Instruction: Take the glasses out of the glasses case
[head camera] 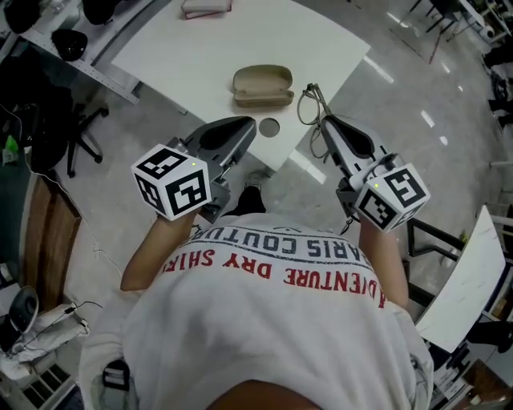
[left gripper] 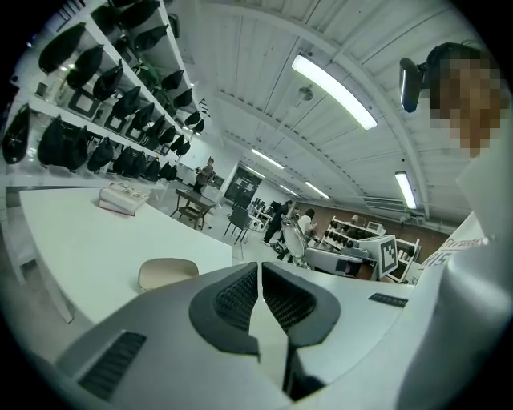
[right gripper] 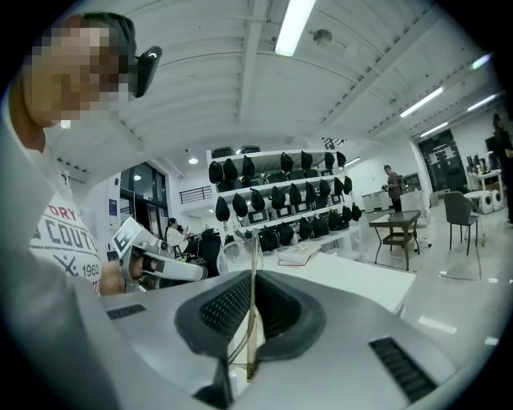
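The tan glasses case (head camera: 262, 86) lies closed on the white table (head camera: 200, 48); it also shows in the left gripper view as the case (left gripper: 167, 273). My right gripper (head camera: 325, 122) is shut on a temple of the thin-framed glasses (head camera: 311, 104), held in the air off the table's near edge, right of the case. In the right gripper view the temple runs up between the pads of that gripper (right gripper: 252, 280) to a lens (right gripper: 232, 255). My left gripper (head camera: 244, 124) hovers by the near edge in front of the case, its jaws (left gripper: 259, 272) shut on nothing.
A book (head camera: 207, 8) lies at the table's far side. A round hole (head camera: 269, 126) sits in the tabletop near its front edge. An office chair (head camera: 80, 136) stands on the floor at left, and shelves of dark helmets (left gripper: 104, 104) line the wall.
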Demonstrator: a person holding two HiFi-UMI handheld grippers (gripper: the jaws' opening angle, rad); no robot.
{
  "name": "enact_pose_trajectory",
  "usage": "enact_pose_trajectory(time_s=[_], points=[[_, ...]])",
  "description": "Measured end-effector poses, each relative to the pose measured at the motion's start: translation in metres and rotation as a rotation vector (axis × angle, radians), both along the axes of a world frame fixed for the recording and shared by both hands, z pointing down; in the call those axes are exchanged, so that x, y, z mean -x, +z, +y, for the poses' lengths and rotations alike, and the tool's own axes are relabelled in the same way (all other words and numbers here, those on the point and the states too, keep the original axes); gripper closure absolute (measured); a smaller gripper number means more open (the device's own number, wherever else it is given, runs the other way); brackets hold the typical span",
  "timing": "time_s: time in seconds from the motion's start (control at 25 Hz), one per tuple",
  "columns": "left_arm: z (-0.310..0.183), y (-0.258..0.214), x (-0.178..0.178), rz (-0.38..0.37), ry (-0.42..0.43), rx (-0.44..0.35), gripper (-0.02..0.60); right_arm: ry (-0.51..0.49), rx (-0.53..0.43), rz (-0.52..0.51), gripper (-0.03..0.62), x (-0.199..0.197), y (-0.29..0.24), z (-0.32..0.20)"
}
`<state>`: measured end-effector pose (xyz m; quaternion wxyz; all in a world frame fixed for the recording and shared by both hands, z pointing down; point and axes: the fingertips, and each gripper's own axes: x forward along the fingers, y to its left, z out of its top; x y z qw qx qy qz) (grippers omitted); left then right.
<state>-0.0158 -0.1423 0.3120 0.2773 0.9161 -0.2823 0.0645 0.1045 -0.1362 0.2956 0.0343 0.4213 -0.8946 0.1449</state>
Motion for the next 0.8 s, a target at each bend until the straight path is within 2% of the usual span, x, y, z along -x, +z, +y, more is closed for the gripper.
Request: enact_pose_trajectory(time_s=[0.36, 0.8], points=[[0.038, -0.009, -0.006, 0.017, 0.013, -0.041, 0.543, -0.005, -0.041, -0.010, 0.562, 0.000, -0.008, 0.041], [0.040, -0.010, -0.011, 0.037, 0.035, -0.060, 0.543, 0.002, -0.064, 0.018, 0.562, 0.001, -0.012, 0.048]])
